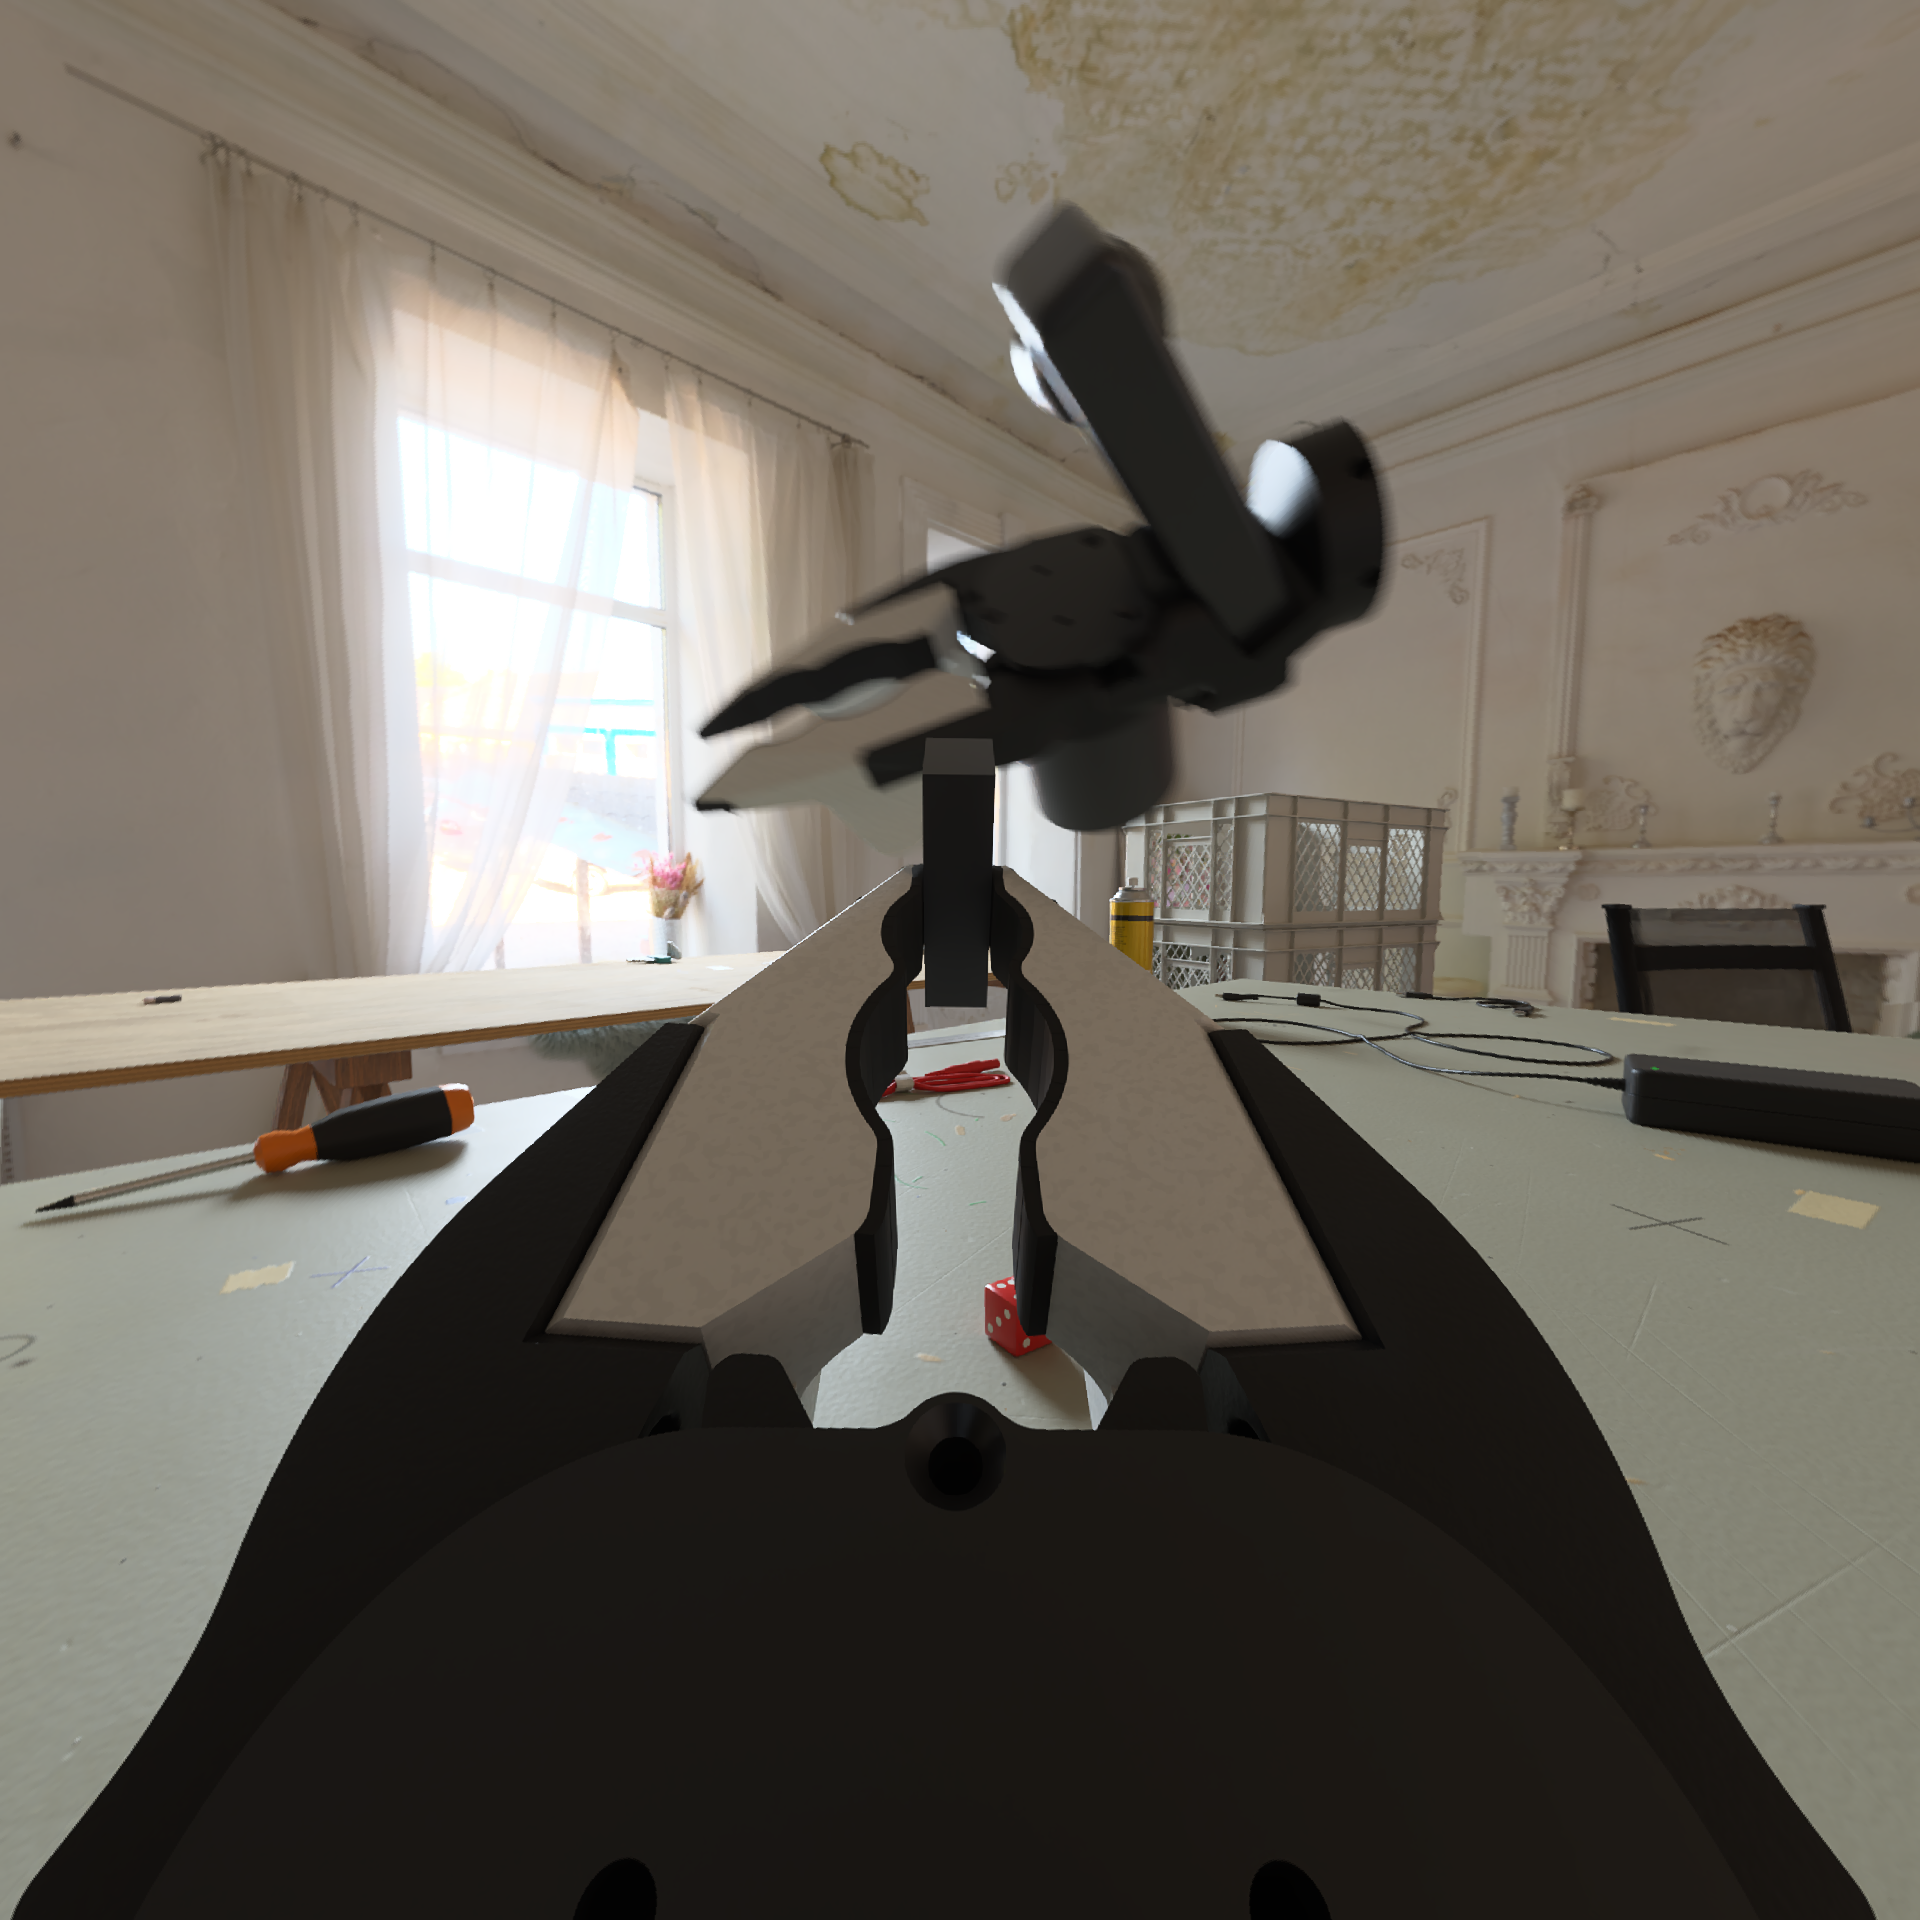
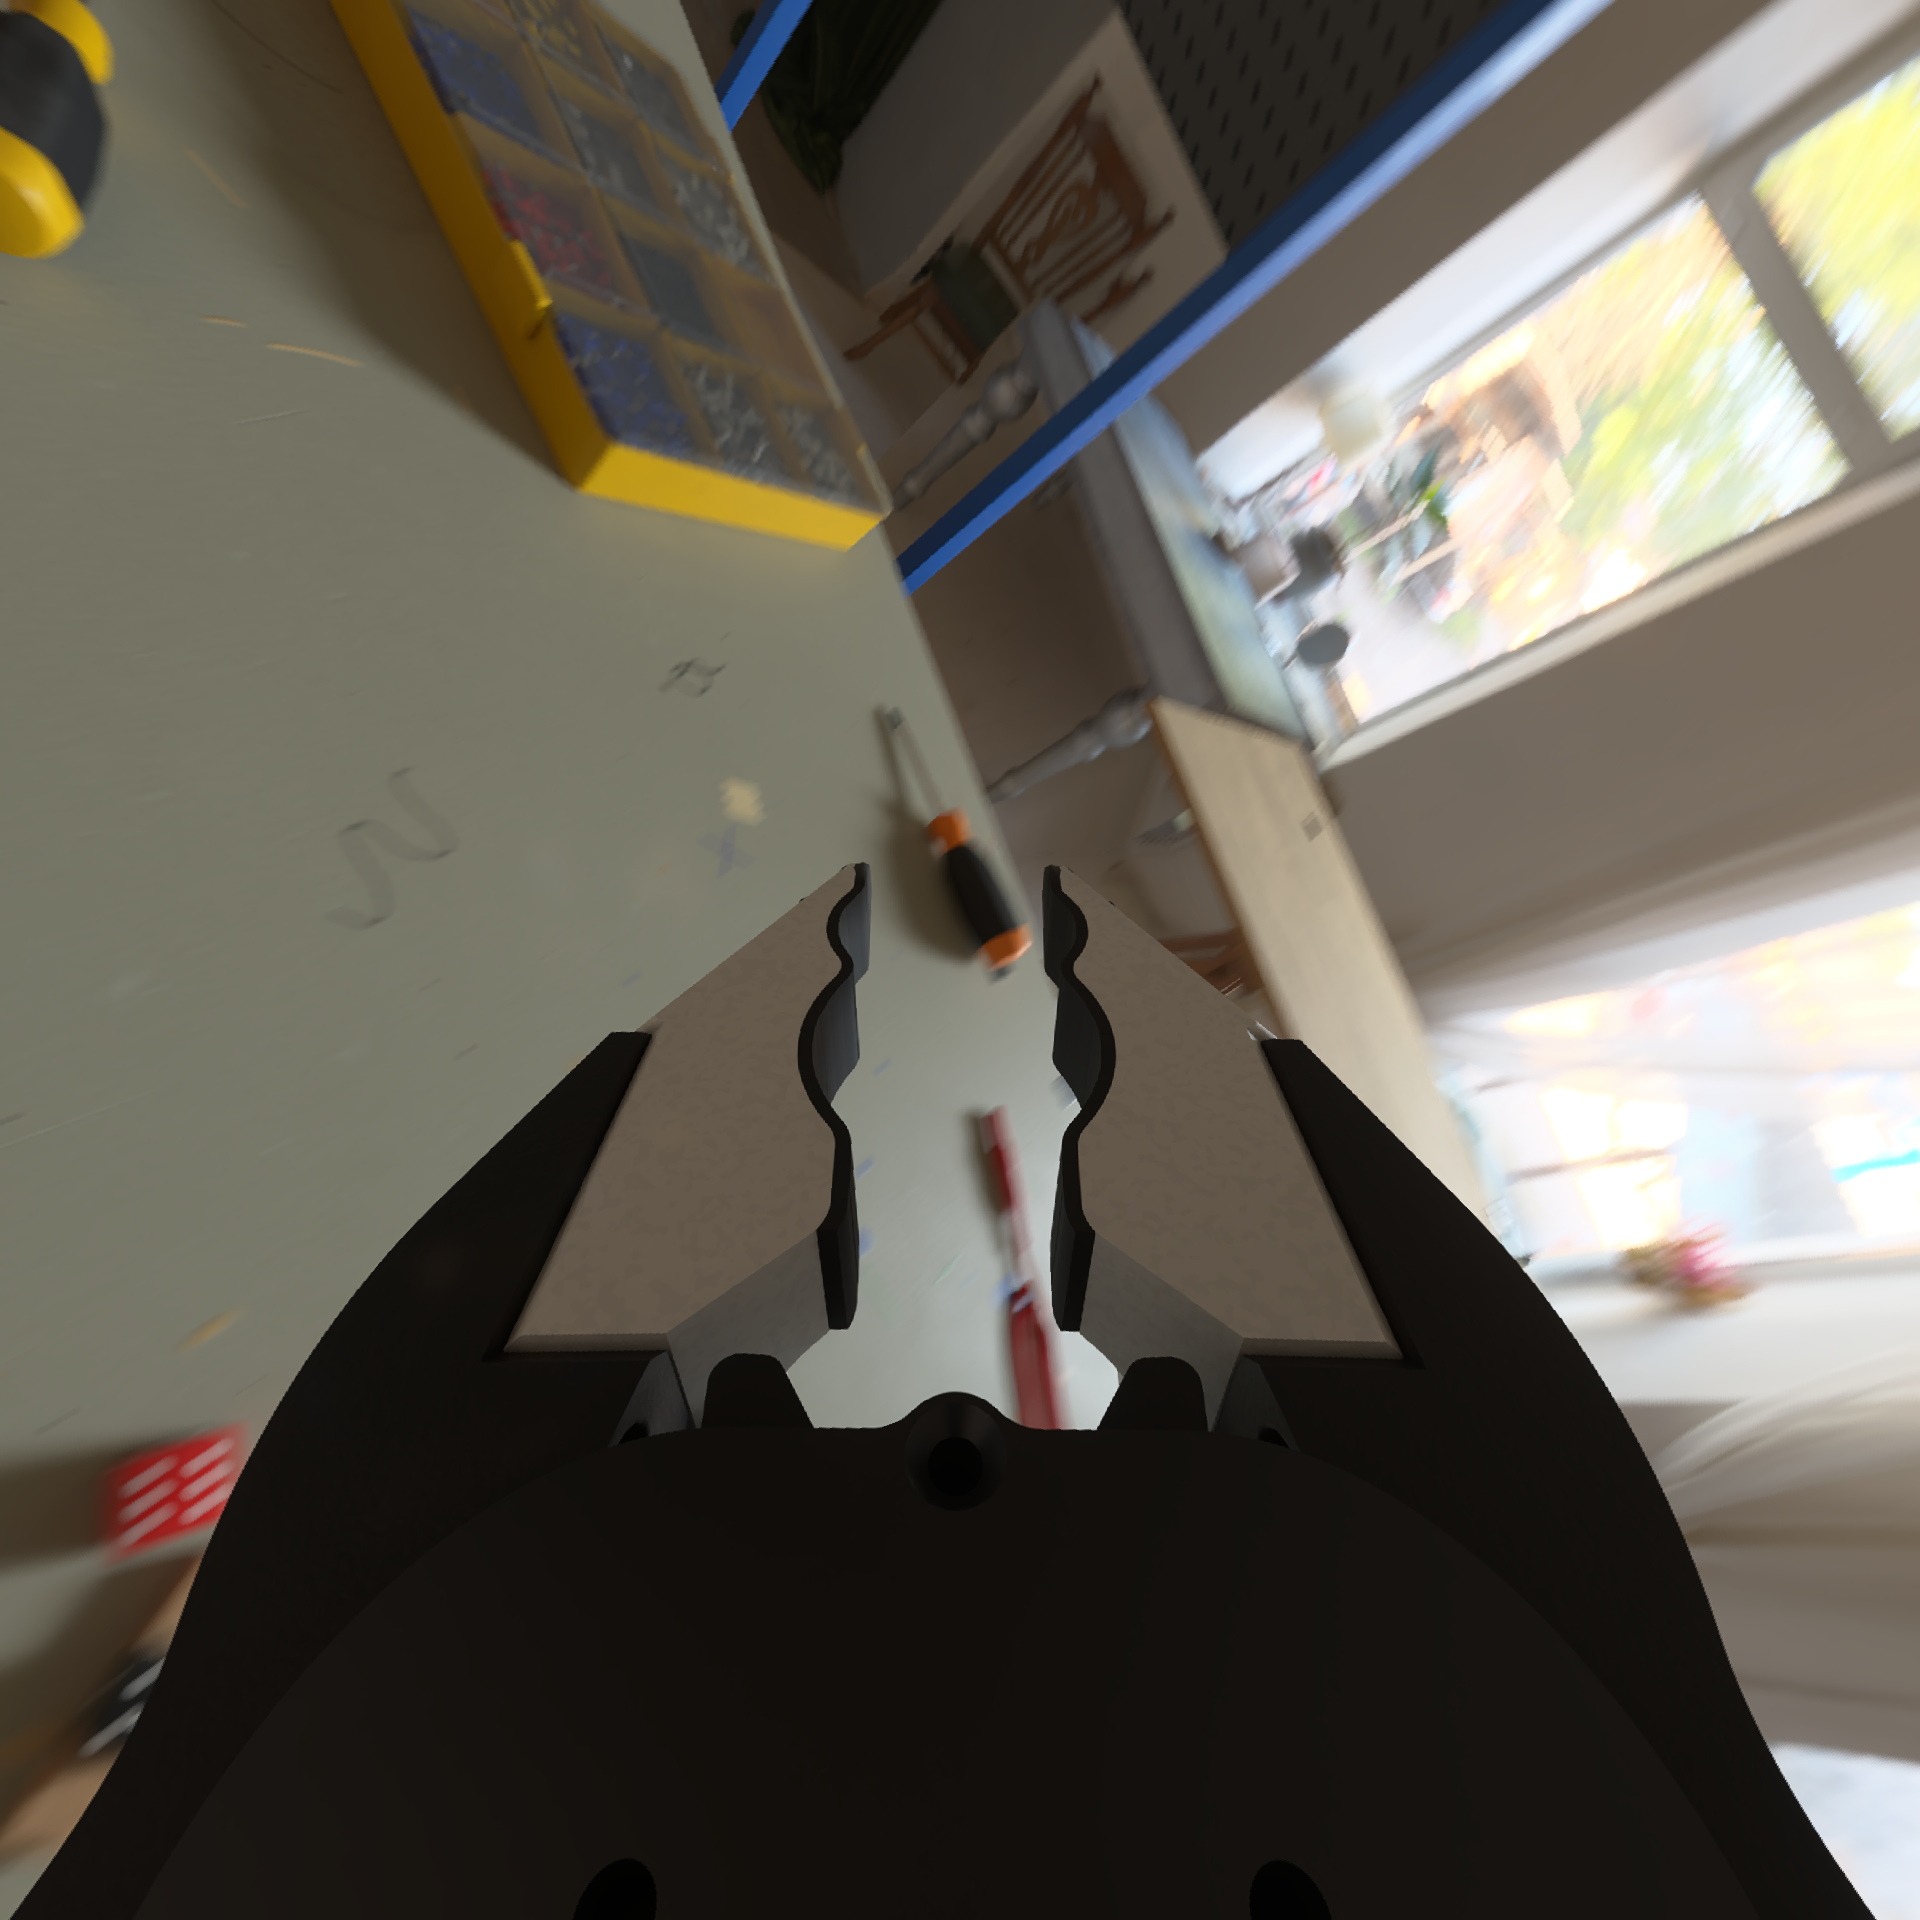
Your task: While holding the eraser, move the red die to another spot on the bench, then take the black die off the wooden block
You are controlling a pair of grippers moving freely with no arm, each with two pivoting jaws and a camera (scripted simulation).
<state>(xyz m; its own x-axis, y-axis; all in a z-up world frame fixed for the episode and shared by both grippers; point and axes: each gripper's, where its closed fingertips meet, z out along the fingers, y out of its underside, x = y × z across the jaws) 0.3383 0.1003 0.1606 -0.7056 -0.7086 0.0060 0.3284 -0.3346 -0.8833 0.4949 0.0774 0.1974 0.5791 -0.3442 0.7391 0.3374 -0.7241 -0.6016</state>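
Note:
My left gripper is shut on a black eraser, which stands upright between the fingertips above the bench. The red die lies on the bench below, seen between my fingers near the right one. My right gripper hangs blurred in the air beyond the eraser, open and empty. In the right wrist view it is rolled on its side, with the jaws apart and nothing between them. A blurred brown shape sits at the lower left; I cannot tell whether it is the wooden block. No black die is clearly visible.
An orange-and-black screwdriver lies at the left and also shows in the right wrist view. A red cable, a black power adapter, a yellow can and crates lie beyond. A yellow parts organiser sits near the bench edge.

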